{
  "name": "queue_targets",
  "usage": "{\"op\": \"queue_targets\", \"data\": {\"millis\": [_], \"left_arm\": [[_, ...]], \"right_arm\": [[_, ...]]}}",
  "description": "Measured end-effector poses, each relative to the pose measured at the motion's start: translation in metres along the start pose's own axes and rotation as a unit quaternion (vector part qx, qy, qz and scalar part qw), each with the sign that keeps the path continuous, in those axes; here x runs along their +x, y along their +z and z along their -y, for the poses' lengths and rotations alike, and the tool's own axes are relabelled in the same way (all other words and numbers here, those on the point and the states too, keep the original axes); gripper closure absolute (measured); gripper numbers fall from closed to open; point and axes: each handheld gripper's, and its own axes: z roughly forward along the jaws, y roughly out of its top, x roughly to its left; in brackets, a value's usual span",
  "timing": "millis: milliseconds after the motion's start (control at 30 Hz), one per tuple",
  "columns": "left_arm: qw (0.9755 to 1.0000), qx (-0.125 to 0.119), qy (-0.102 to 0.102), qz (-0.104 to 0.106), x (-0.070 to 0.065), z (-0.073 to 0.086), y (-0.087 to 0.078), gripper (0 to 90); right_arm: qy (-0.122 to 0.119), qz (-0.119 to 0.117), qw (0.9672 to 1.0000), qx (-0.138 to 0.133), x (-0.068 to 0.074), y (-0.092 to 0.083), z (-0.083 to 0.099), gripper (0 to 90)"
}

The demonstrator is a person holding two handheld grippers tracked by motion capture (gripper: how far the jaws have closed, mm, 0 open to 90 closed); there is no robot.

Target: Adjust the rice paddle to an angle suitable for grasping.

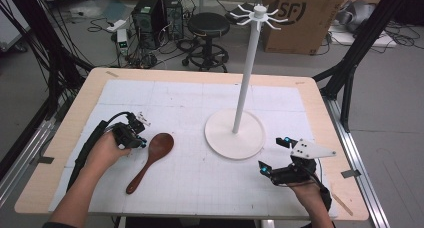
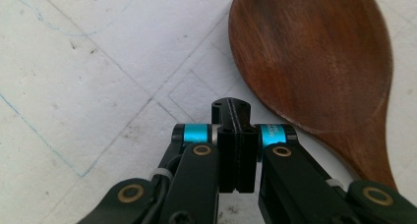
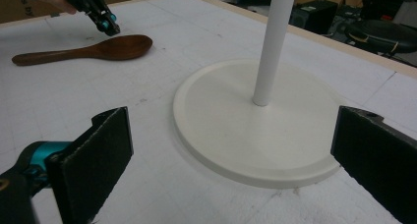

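Observation:
A dark wooden spoon (image 1: 152, 158) lies flat on the white mat, its bowl toward the far side and its handle toward the near left. My left gripper (image 1: 142, 144) is shut with nothing between its jaws, its tips low over the mat just left of the spoon's bowl (image 2: 314, 62). The shut tips (image 2: 235, 111) stay clear of the wood. My right gripper (image 1: 271, 154) stands open near the table's right front, empty, facing the white stand's round base (image 3: 236, 135). The right gripper view also catches the spoon (image 3: 93, 49) and the left gripper (image 3: 107, 25) farther off.
A white stand (image 1: 245, 83) with hooked arms at its top rises from a round base (image 1: 235, 134) at mid-table. The white mat (image 1: 200, 103) covers most of the wooden table (image 1: 65, 133). A stool, computers and a cardboard box stand on the floor beyond.

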Motion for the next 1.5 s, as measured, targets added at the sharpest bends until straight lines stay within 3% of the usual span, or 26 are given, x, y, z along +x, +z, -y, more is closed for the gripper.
{"op": "queue_targets", "data": {"millis": [367, 433, 467, 800, 867, 1067, 1267, 1433, 1500], "left_arm": [[0.9997, 0.008, 0.021, 0.010, -0.004, -0.008, 0.007, 90.0], [0.9998, 0.002, 0.017, 0.014, -0.006, -0.010, 0.008, 90.0], [0.9994, 0.006, 0.029, 0.017, -0.009, -0.013, 0.010, 90.0], [0.9965, 0.009, 0.077, 0.031, -0.034, -0.035, 0.017, 90.0], [0.9950, 0.009, 0.093, 0.036, -0.044, -0.041, 0.019, 90.0], [0.9921, 0.001, 0.115, 0.050, -0.058, -0.049, 0.018, 90.0], [0.9913, -0.006, 0.119, 0.056, -0.063, -0.049, 0.015, 89.9], [0.9911, -0.026, 0.111, 0.069, -0.066, -0.042, -0.001, 89.9], [0.9897, -0.030, 0.117, 0.077, -0.070, -0.032, -0.011, 90.0]], "right_arm": [[0.001, 0.000, 1.0000, 0.000, 0.000, -0.002, 0.000, 1.0], [0.001, -0.001, 1.0000, 0.000, 0.000, -0.002, 0.000, 1.0], [0.000, -0.001, 1.0000, -0.001, 0.000, -0.002, 0.000, 1.0], [0.001, 0.000, 1.0000, -0.002, 0.000, -0.003, 0.000, 1.0], [0.000, 0.001, 1.0000, -0.003, 0.000, -0.004, 0.000, 1.0], [0.002, 0.001, 1.0000, -0.003, 0.000, -0.005, 0.001, 1.0], [0.001, -0.001, 1.0000, 0.000, 0.000, -0.004, 0.001, 1.0], [0.004, 0.003, 1.0000, -0.001, -0.001, -0.005, 0.002, 1.0], [0.003, 0.003, 1.0000, -0.001, -0.001, -0.005, 0.002, 1.0]]}}
